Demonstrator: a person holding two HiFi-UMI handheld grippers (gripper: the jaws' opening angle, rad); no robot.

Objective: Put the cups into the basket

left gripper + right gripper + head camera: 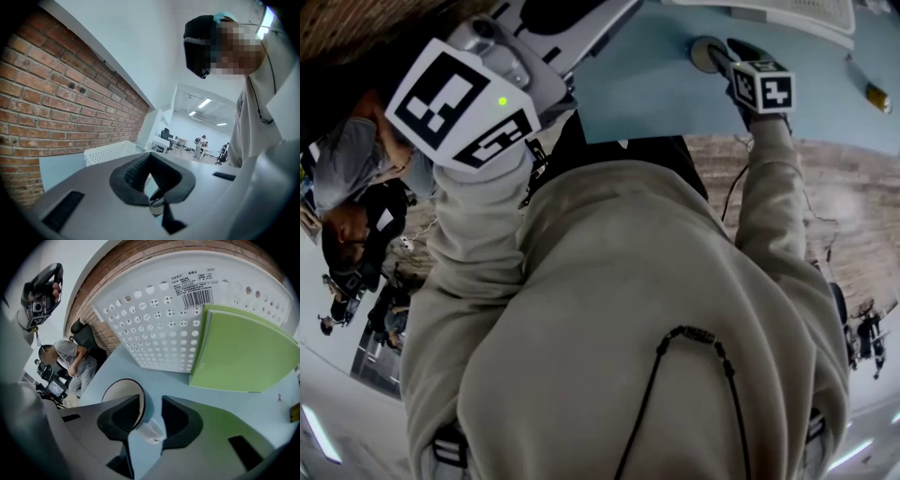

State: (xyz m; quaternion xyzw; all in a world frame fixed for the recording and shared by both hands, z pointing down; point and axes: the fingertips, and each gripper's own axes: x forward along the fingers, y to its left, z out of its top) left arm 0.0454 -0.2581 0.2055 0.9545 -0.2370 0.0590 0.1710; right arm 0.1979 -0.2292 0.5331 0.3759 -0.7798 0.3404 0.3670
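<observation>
Close to the person's chest, the left tongs (150,157) were raised away from the work. Their pads were pressed together at the tips with nothing between them, so they had no part in this step.

Farther out, the right tongs (150,401) pointed steeply down at the light-blue desk (140,366) and stood spread around one cup (119,391). The cup was on the desk, near its front edge, and not yet in the basket. Its white mouth showed beside the left jaw, its blue wall lay in the gap, and the right jaw stood clearly apart from it. I could not tell if the left jaw already touched the rim.

The step in hand was, by my judgement, taking hold of this cup. To do it well, the tongs needed to go low enough that the pads met the wall below the rim, and then close gently and evenly. The cup looked light and thin, so a hard squeeze could bend it, and a one-sided push could slide it over the desk.

Beyond the cup lay a green folder (243,352), just in front of the white perforated basket (159,315). The lift therefore needed to be high enough to pass over the basket's wall before the cup was let go.
</observation>
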